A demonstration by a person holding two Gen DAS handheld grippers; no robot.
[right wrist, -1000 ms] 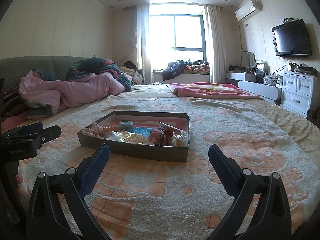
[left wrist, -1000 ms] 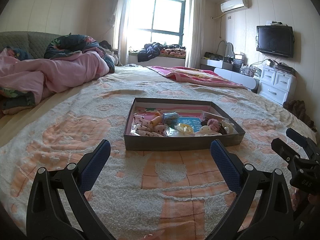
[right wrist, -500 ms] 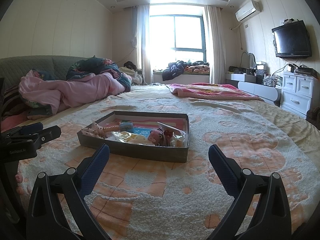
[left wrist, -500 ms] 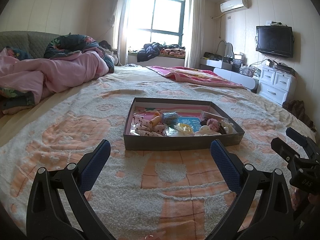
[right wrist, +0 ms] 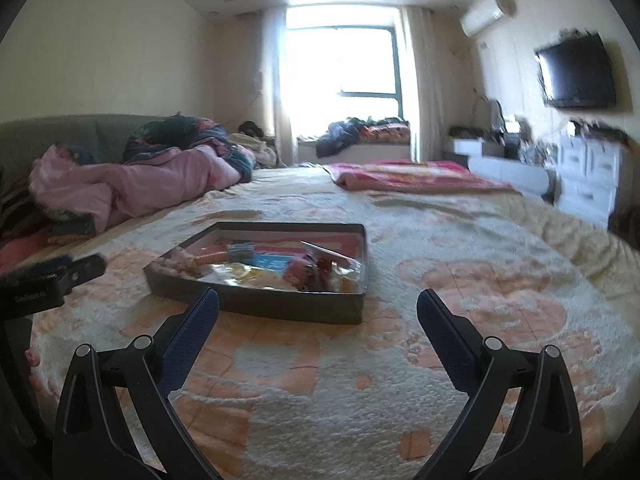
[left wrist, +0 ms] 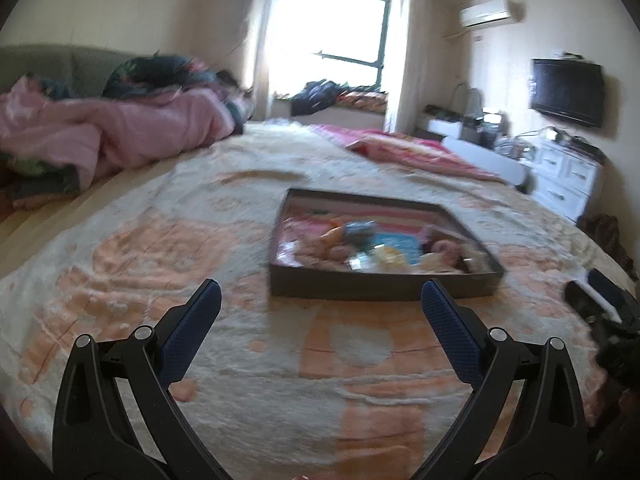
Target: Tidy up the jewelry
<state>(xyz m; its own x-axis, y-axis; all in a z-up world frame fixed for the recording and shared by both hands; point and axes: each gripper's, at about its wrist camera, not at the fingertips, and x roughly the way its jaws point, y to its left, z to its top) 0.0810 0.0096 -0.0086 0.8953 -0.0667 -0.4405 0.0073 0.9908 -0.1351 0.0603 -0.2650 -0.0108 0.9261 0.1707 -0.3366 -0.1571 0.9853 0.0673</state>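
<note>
A shallow dark box (left wrist: pixel 380 286) lies on the bed and holds a jumble of small trinkets and hair accessories (left wrist: pixel 360 246); the left wrist view is blurred. It also shows in the right wrist view (right wrist: pixel 256 304), with the trinkets (right wrist: pixel 296 270) inside. My left gripper (left wrist: pixel 320 304) is open and empty, hovering over the blanket in front of the box. My right gripper (right wrist: pixel 318 308) is open and empty, just before the box's near right corner. Each gripper shows at the edge of the other's view.
The bed is covered by a cream and orange blanket (right wrist: pixel 440 300). Pink bedding (left wrist: pixel 120 136) is piled at the far left. A folded red blanket (right wrist: pixel 408 174) lies at the back. White drawers (left wrist: pixel 568 180) and a television (left wrist: pixel 568 92) stand at the right wall.
Both grippers have swung: the left one moved left so the box sits further right in its view, the right one moved toward the box. Both stay open.
</note>
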